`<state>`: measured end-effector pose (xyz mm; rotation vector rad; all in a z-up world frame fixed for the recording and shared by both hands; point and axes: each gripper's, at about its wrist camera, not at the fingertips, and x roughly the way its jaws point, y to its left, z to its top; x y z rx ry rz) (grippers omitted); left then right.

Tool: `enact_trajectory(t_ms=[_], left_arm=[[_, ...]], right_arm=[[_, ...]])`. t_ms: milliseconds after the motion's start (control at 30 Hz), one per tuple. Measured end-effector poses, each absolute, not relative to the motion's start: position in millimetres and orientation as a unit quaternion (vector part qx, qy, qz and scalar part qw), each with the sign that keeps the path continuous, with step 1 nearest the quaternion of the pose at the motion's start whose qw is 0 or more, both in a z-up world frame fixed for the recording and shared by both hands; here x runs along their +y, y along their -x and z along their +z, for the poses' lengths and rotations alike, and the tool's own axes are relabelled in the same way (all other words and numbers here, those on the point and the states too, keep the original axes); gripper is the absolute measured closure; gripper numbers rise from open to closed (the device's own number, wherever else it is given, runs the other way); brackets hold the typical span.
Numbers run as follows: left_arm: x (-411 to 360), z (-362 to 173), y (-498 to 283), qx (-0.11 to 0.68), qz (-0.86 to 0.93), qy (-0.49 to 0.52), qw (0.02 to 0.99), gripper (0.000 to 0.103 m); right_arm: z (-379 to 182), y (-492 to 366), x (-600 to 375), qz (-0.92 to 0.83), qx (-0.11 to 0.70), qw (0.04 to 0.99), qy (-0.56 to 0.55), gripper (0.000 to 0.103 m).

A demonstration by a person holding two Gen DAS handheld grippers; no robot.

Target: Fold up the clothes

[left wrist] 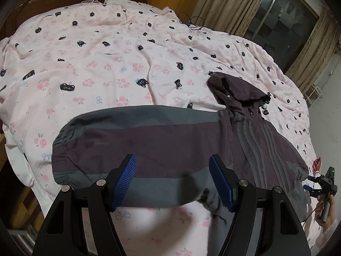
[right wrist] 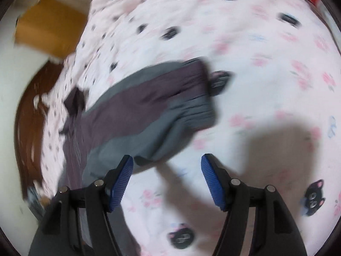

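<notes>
While the jacket point(left wrist: 162, 147) lay spread on the bed point(left wrist: 106, 64), both the left gripper point(left wrist: 172, 183) and right gripper point(right wrist: 167, 181) hung spread and empty above it (soft, limp cloth, probably best pinched at the cuff point(left wrist: 61, 160)).

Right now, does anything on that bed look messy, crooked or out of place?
Mostly the jacket: it lies half-folded, one sleeve stretched across the body, the hood crumpled and turned aside. The pink bedspread under it is wrinkled. A loose black cable lies at the far edge. Nothing looks torn or spilled.
</notes>
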<state>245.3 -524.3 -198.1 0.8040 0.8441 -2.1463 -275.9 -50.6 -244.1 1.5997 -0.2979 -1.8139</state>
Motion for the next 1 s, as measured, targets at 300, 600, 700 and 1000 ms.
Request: enact_trajectory(t_ms=[300,600,700,1000], left_arm=[[-525.8,-207.2,-236.1,0.330,-0.834,-0.317,0.309,0.037],[-530.5,-210.8,-241.9,0.351,-0.832,-0.308,0.301,0.037],[-530.4,-210.5,-242.4,0.353,-0.832,-0.305,0.300,0.037],[-530.0,-211.2,-236.5,0.353,-0.833,-0.307,0.295,0.037]], right_arm=[[-250.8,297.7,-48.2,-0.695,-0.159,0.350,-0.608,0.034],[-257.8,319.0,-46.5,-0.689,-0.204,0.355,-0.598,0.034],[-262.9,323.0,-49.8,-0.679,-0.231,0.359,-0.597,0.034],[-276.1,333.2,-56.6,-0.651,-0.302,0.368,-0.591,0.060]])
